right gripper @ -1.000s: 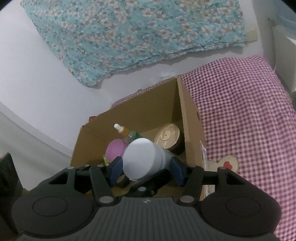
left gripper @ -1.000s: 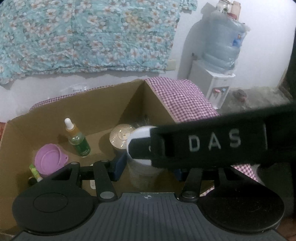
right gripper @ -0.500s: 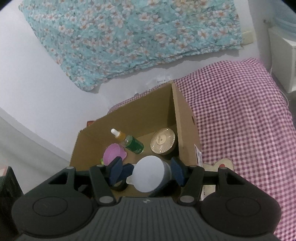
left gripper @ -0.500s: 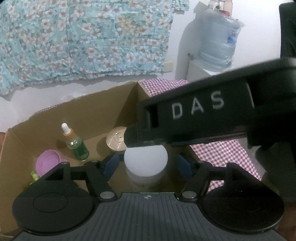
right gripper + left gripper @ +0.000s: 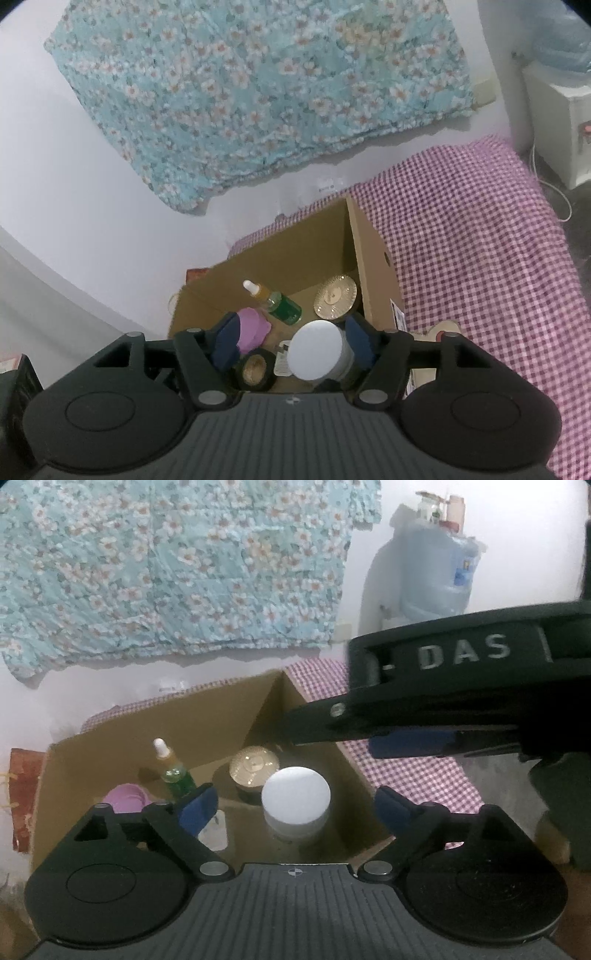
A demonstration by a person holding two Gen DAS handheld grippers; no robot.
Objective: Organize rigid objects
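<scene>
Jaws of both grippers stand released; white jar (image 5: pixel 296 802) sits inside the cardboard box (image 5: pixel 236 705), at 5 o'clock of the gold-lidded jar (image 5: pixel 255 765). Placement looks finished; next, fetch another item.

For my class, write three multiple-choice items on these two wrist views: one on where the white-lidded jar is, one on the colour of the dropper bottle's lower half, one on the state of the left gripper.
1. Where is the white-lidded jar?
A. inside the cardboard box
B. on the checked cloth
C. on the water dispenser

2. What colour is the dropper bottle's lower half?
A. red
B. green
C. black

3. How is the left gripper?
A. shut on the jar
B. shut on nothing
C. open

Key: 1 A, the jar sits between the box walls beside the gold-lidded jar. 2 B, the glass below the white dropper cap is green. 3 C, its blue pads stand wide apart, clear of the jar.
</scene>
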